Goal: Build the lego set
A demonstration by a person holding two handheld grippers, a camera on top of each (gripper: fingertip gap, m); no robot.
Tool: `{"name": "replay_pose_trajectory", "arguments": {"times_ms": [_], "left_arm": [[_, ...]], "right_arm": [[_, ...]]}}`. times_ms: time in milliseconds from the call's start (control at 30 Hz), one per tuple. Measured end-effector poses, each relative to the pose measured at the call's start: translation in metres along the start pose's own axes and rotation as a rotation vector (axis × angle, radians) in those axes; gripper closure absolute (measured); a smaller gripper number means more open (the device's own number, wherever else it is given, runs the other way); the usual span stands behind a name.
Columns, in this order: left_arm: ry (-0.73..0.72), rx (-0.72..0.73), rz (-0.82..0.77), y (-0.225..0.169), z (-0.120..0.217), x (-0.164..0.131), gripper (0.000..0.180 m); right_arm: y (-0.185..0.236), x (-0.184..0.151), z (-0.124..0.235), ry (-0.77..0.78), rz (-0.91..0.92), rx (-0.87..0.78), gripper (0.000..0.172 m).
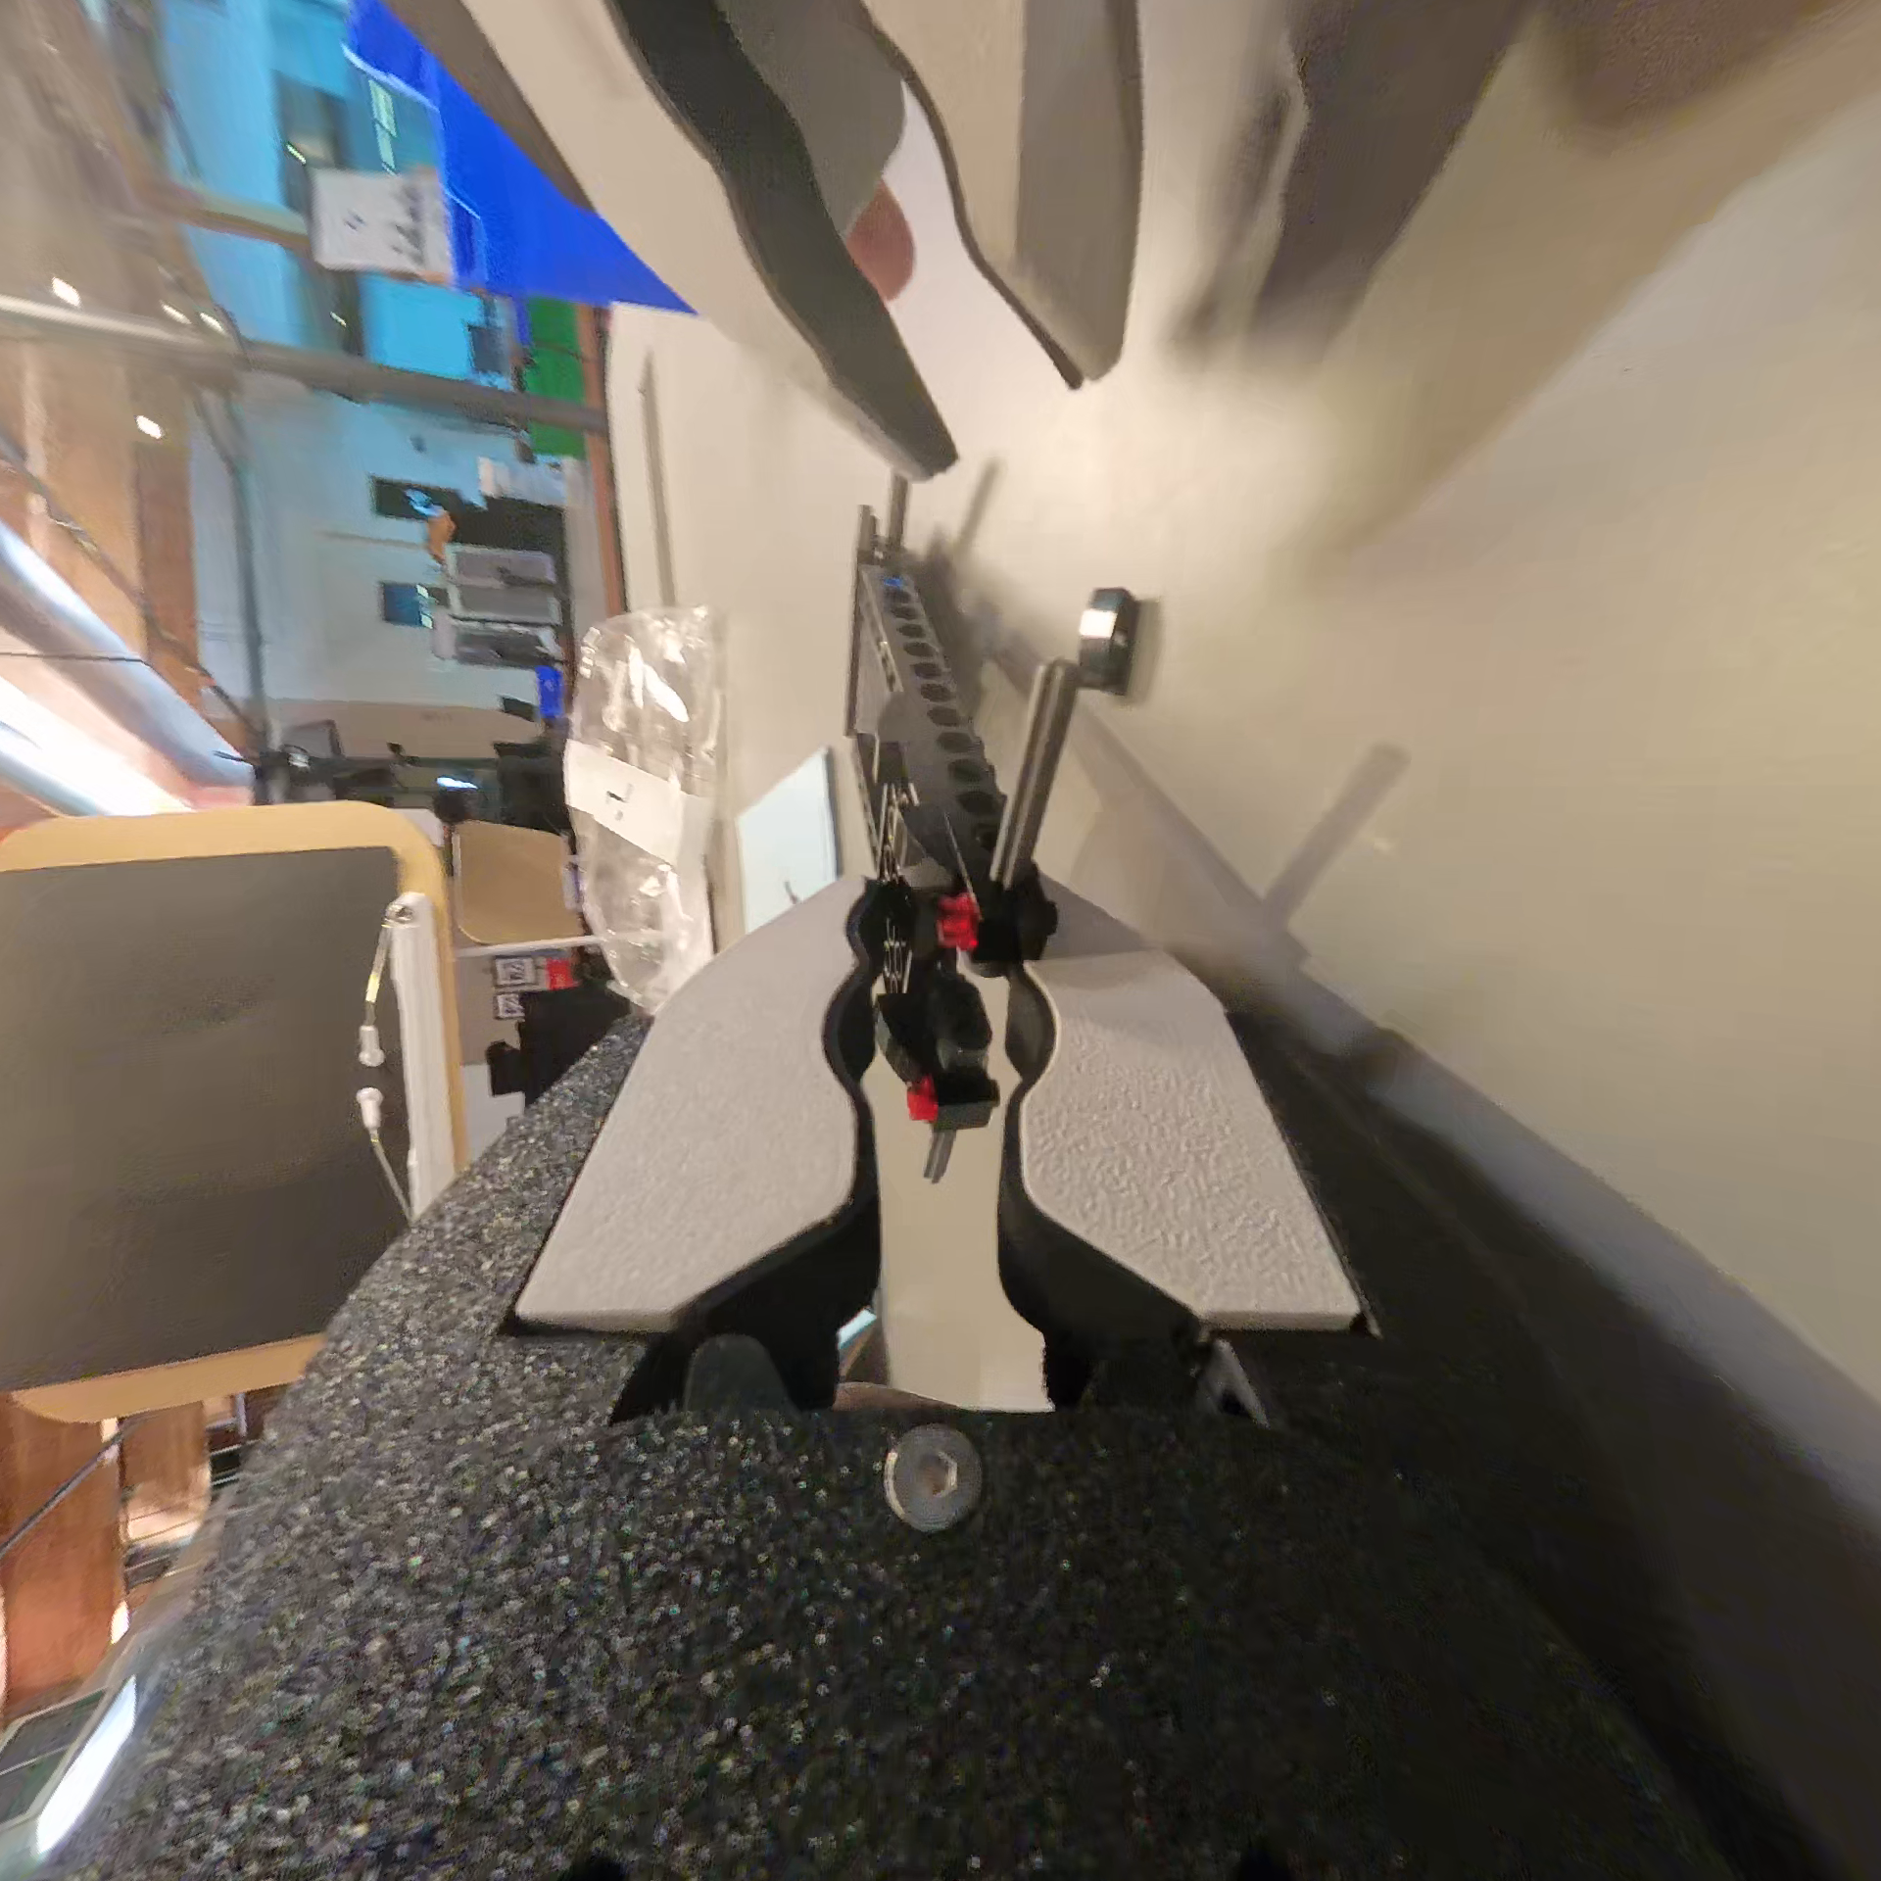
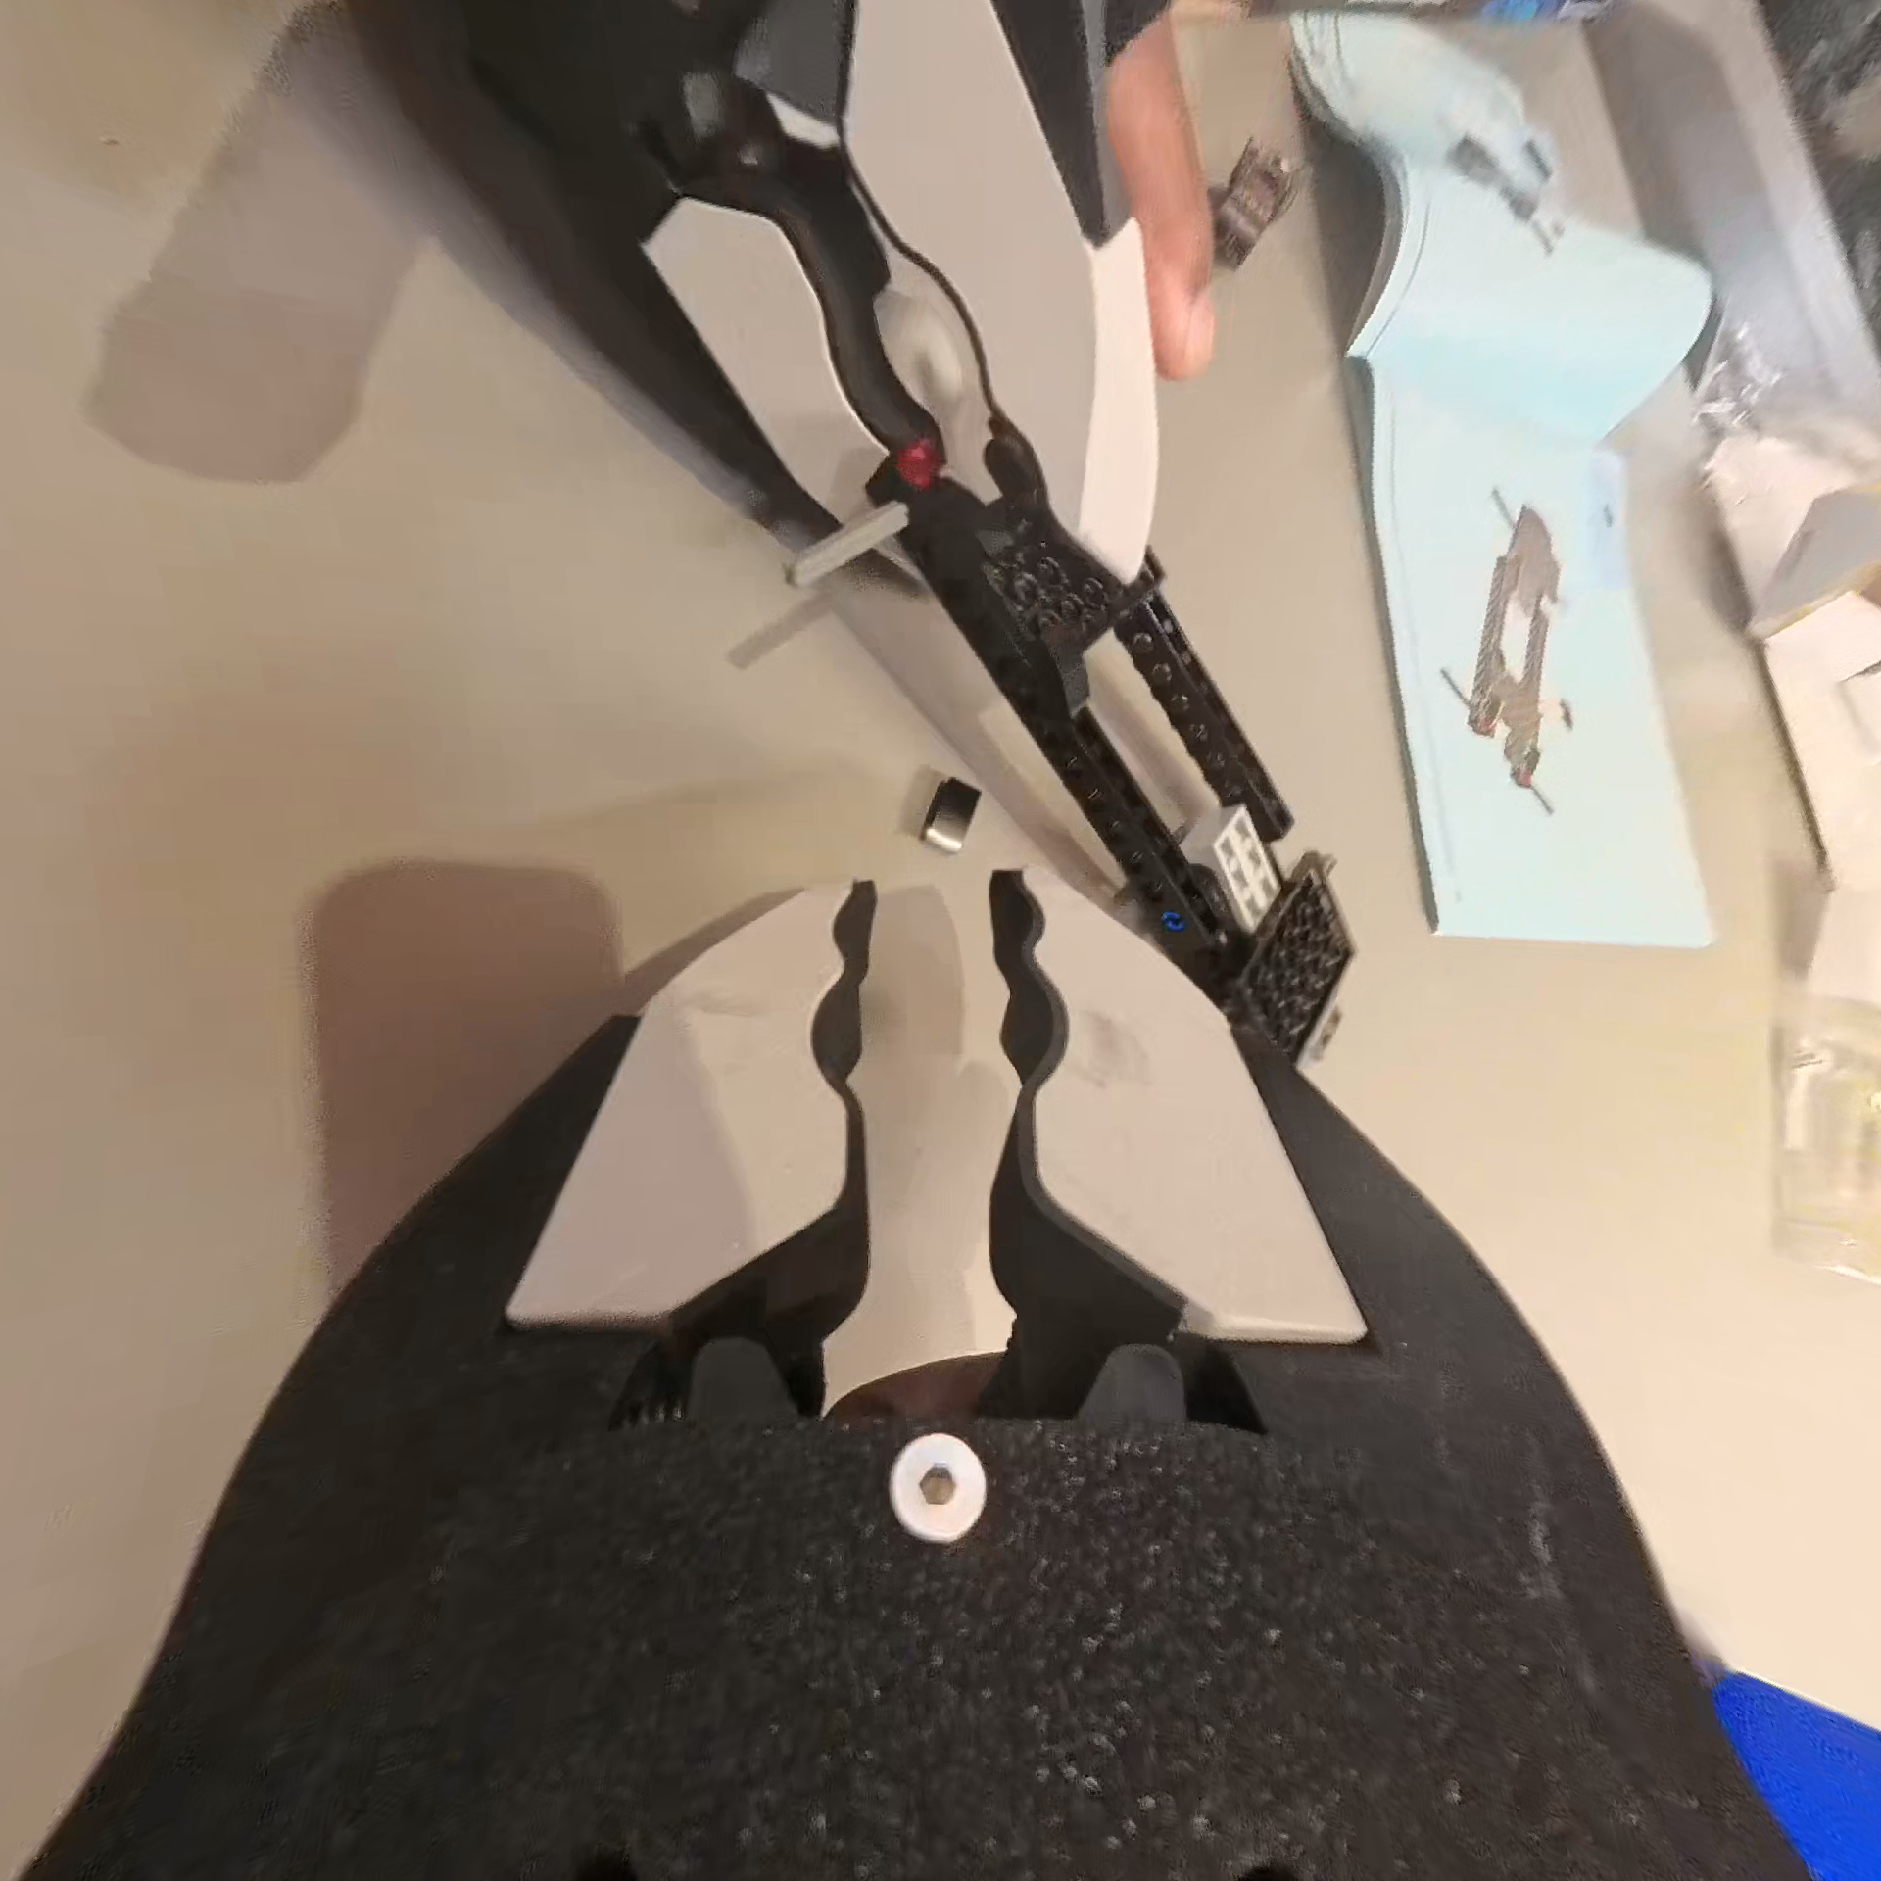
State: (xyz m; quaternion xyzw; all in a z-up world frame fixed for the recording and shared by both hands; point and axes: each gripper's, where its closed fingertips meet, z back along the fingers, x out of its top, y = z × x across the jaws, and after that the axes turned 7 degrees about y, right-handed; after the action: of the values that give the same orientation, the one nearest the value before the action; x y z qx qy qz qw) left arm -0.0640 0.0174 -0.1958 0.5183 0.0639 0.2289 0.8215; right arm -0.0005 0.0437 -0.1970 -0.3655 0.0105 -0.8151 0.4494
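My left gripper [image 1: 952,916] is shut on one end of a long black brick frame [image 1: 916,713] with red pins and a grey axle [image 1: 1028,774] sticking out sideways. The right wrist view shows the same grasp: the left gripper [image 2: 957,478] clamps the frame [image 2: 1120,713] at its red-pin end, and the frame's other end carries a black grille plate [image 2: 1293,967]. My right gripper [image 2: 931,896] is open and empty, its tips just short of a small shiny grey piece [image 2: 942,814] on the table beside the frame. That piece also shows in the left wrist view [image 1: 1109,636].
The beige table [image 2: 407,713] carries a pale blue instruction booklet [image 2: 1527,662] at the right and clear plastic bags [image 2: 1822,1150] beyond it. A person's finger [image 2: 1171,204] lies along the left gripper. In the left wrist view a plastic bag [image 1: 641,794] and a chair [image 1: 183,1099] lie past the table's edge. The left gripper's tips are roughly 7 cm from the right gripper's. About 4 cm separates my right fingertips from the small shiny grey piece [image 2: 942,814]. Seen from the left wrist view [image 1: 1108,626] as well.
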Motion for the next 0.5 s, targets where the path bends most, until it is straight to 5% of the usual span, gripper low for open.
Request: {"name": "replay_pose_trajectory", "arguments": {"times_ms": [300,500], "left_arm": [[0.066,-0.279,0.184,-0.022,0.015,-0.008,0.139],[-0.032,-0.461,0.357,-0.021,0.035,-0.004,0.119]], "right_arm": [[-0.006,-0.015,-0.017,0.088,-0.12,0.074,0.148],[-0.001,-0.006,-0.023,0.09,-0.15,0.132,0.145]]}}
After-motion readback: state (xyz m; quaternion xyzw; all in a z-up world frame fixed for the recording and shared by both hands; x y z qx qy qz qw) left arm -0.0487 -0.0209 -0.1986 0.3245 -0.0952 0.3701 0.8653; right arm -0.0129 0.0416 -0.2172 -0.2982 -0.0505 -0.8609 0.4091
